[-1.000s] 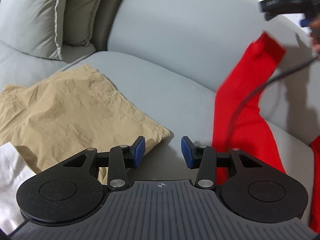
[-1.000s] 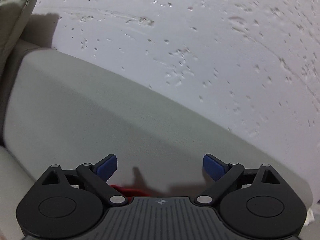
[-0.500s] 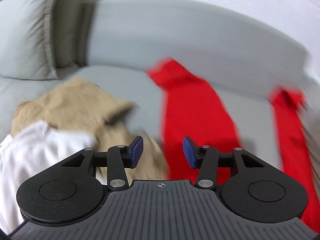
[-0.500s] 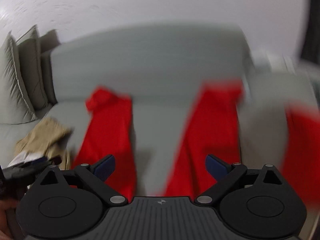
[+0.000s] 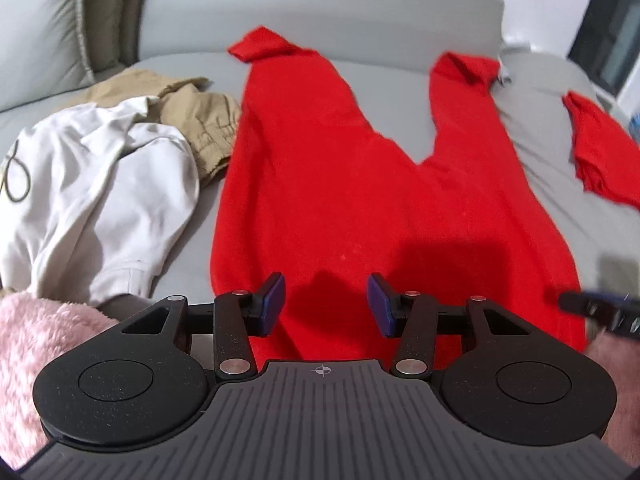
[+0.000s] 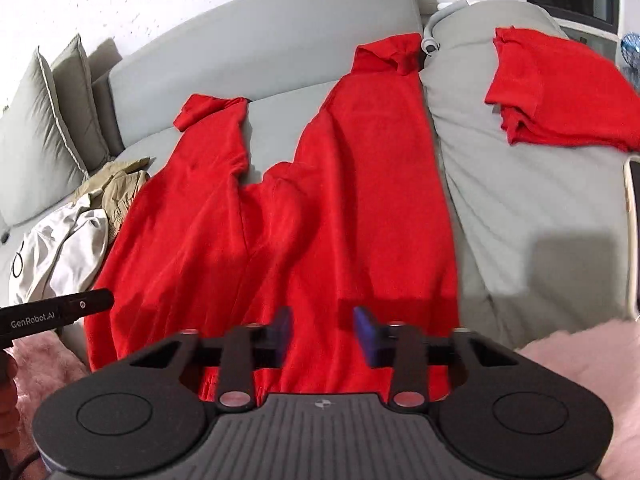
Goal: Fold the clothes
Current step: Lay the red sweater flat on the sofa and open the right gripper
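Note:
Red trousers (image 5: 360,192) lie spread on the grey sofa (image 5: 320,12), legs pointing to the backrest, waist toward me. They also show in the right wrist view (image 6: 320,220). My left gripper (image 5: 326,308) is open and empty above the waist end. My right gripper (image 6: 322,332) is open, its jaws fairly close together, also above the waist end with nothing between them. A folded red garment (image 6: 560,92) lies on the right. A white garment (image 5: 100,192) and a tan one (image 5: 200,116) lie on the left.
Grey cushions (image 6: 44,128) stand at the sofa's left end. A pink fluffy cover (image 5: 36,352) lies at the near edge. A phone-like object (image 6: 632,232) rests at the right. The left gripper's body (image 6: 52,314) shows in the right wrist view.
Both grippers have swung back from the backrest and wall toward the near edge, over the trousers' waist. The right gripper's jaws have narrowed. The trousers now lie spread flat.

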Tool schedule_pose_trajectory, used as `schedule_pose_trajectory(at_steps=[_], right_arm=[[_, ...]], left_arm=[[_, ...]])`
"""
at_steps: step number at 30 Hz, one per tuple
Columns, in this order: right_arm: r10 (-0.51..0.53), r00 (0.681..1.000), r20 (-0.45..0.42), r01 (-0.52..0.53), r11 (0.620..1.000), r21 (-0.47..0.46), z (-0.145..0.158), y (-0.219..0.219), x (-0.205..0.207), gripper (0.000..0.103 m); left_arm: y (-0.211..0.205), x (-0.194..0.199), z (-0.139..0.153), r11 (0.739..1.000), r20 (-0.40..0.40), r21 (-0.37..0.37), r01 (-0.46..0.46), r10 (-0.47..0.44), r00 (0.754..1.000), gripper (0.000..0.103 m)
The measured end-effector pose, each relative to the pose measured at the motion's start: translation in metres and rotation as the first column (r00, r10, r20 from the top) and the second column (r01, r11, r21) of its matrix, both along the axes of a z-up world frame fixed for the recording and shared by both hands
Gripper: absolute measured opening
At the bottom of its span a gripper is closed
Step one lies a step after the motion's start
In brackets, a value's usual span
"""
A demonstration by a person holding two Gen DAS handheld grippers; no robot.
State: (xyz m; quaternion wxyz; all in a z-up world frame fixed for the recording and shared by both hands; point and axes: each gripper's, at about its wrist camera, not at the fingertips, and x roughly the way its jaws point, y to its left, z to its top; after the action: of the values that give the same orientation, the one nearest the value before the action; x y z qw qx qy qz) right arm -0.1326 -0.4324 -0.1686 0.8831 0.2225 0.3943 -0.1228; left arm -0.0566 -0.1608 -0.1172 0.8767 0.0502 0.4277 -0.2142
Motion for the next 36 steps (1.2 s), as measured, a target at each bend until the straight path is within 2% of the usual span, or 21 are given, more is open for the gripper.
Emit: schedule_pose_trajectory(at_steps=[2,3,4,6,8,9,10,13,14,17,19,23,25,36], right_arm=[[0.001,1.0,0.013,-0.001,1.0,-0.002,-0.002,0.002,0.002,0.029],[0.006,1.0,0.015,-0.006,1.0,-0.021,-0.004,0.003,0.003,0.03],[0.012,1.0,0.013,-0.012,0.999,-0.045,-0.007,0.005,0.006,0.031],[0.025,0.998,-0.064,-0.031,0.996,-0.088,-0.025,0.009,0.016,0.031],[0.019,0.996,-0.09,-0.026,0.997,-0.076,-0.027,0.009,0.015,0.028],[0.018,0.99,-0.138,-0.028,0.997,-0.07,-0.024,0.009,0.013,0.028],[0.018,0.984,-0.178,-0.03,0.997,-0.065,-0.021,0.01,0.012,0.028],[0.001,0.979,-0.206,0.0,1.0,0.006,-0.027,0.006,-0.003,0.027],[-0.034,0.981,-0.193,0.046,0.997,0.06,-0.027,-0.001,-0.01,0.027],[-0.059,0.986,-0.153,0.072,0.994,0.082,-0.022,-0.006,-0.019,0.03],[-0.076,0.991,-0.112,0.086,0.993,0.084,-0.016,-0.008,-0.028,0.034],[-0.119,0.992,-0.04,0.122,0.988,0.091,-0.008,-0.011,-0.042,0.034],[-0.13,0.991,-0.034,0.132,0.987,0.086,-0.007,-0.012,-0.044,0.034],[-0.133,0.989,-0.063,0.134,0.991,0.009,-0.007,-0.006,-0.04,0.034]], left_arm=[[-0.008,-0.006,-0.003,0.999,0.039,0.019,0.037,-0.037,0.999,0.048],[-0.013,-0.005,-0.009,0.998,0.028,0.042,0.046,-0.048,0.998,0.045],[-0.017,-0.003,-0.015,0.996,0.016,0.064,0.057,-0.058,0.998,0.036],[-0.023,0.001,-0.026,0.99,-0.024,0.133,0.048,-0.045,0.999,0.025],[-0.026,0.005,-0.036,0.975,-0.073,0.221,0.02,-0.004,0.997,0.024],[-0.028,0.004,-0.035,0.965,-0.082,0.261,0.019,0.003,0.997,0.013],[-0.03,0.004,-0.034,0.955,-0.092,0.298,0.017,0.01,0.996,0.012],[-0.016,-0.001,-0.041,0.943,-0.149,0.332,0.01,0.042,0.988,0.012],[-0.015,-0.003,-0.037,0.949,-0.134,0.315,0.011,0.033,0.99,0.012],[-0.012,-0.012,-0.027,0.964,-0.09,0.266,0.015,0.01,0.996,0.022],[-0.011,-0.017,-0.021,0.972,-0.06,0.233,0.019,-0.005,0.998,0.038],[-0.007,-0.028,-0.008,0.985,0.0,0.168,0.03,-0.03,1.0,0.042],[-0.012,-0.03,-0.007,0.984,-0.001,0.172,0.043,-0.044,0.999,0.045],[-0.017,-0.04,-0.012,0.979,-0.019,0.194,0.058,-0.056,0.998,0.049]])
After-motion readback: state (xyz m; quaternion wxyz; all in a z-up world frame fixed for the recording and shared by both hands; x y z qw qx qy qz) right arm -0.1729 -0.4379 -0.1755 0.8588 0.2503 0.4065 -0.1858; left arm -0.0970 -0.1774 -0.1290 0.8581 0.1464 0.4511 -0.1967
